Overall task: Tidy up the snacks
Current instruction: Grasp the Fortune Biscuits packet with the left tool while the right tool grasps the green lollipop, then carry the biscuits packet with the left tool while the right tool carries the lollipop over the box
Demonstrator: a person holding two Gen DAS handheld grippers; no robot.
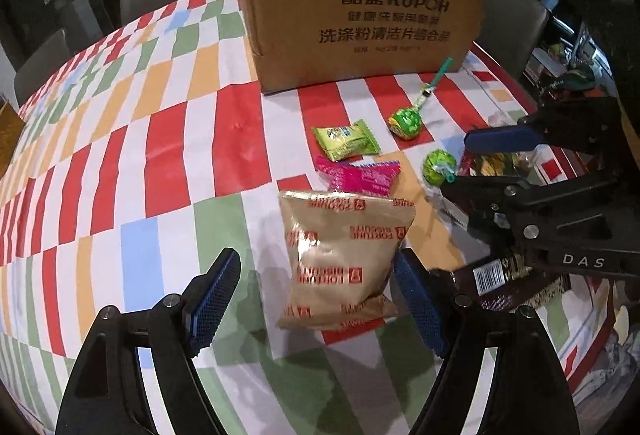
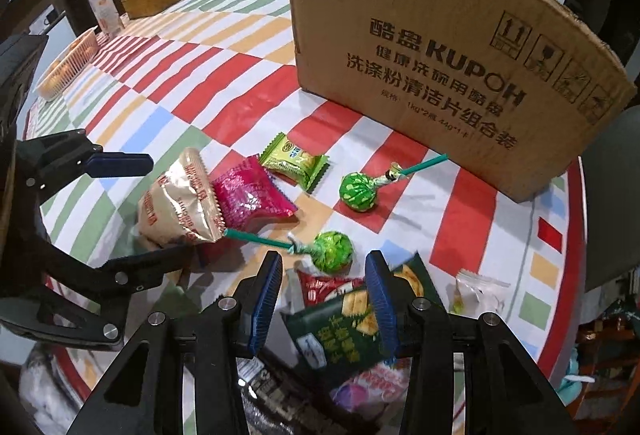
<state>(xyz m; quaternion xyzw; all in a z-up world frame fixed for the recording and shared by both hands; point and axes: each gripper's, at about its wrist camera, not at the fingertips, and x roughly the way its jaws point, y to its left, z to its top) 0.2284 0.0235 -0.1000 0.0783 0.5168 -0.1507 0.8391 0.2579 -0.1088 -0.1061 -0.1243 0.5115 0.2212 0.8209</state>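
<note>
**snackstacker:** biggest thing first: the table (image 1: 168, 139) with its checked red, green, orange and blue cloth; on it stands the cardboard box (image 1: 360, 7), upright, printed KUPOH, at the far side behind all the snacks.

**umi_dave:** and the tongs?

**snackstacker:** left gripper (image 1: 316, 299) sits low over the cloth, pointing at the box, jaws wide apart; the gold biscuit bag (image 1: 340, 259) lies between them, its edge just beside the right-hand pad, but it isn't pinched. right gripper (image 2: 326, 299) comes in from the right, angled down over the pile at the table edge, jaws apart too; the dark green cracker pack (image 2: 344, 335) sits between the fingers, its top corner right at the right-hand pad; can't tell if it touches.

**umi_dave:** smaller bits?

**snackstacker:** gold bag is puffy, red FORTUNE BISCUITS print; the magenta packet (image 2: 248, 195) is tucked against its far end, crinkly; a small red packet (image 2: 320, 287) peeks out from under the green pack; beyond the magenta one lies the lime-green wrapped candy (image 2: 294, 161), flat, zigzag ends; then two green lollipops with teal sticks, the far lollipop (image 2: 358, 191) near the box, stick pointing at it, the near lollipop (image 2: 332, 251) just ahead of the right gripper, stick pointing at the gold bag.
</note>
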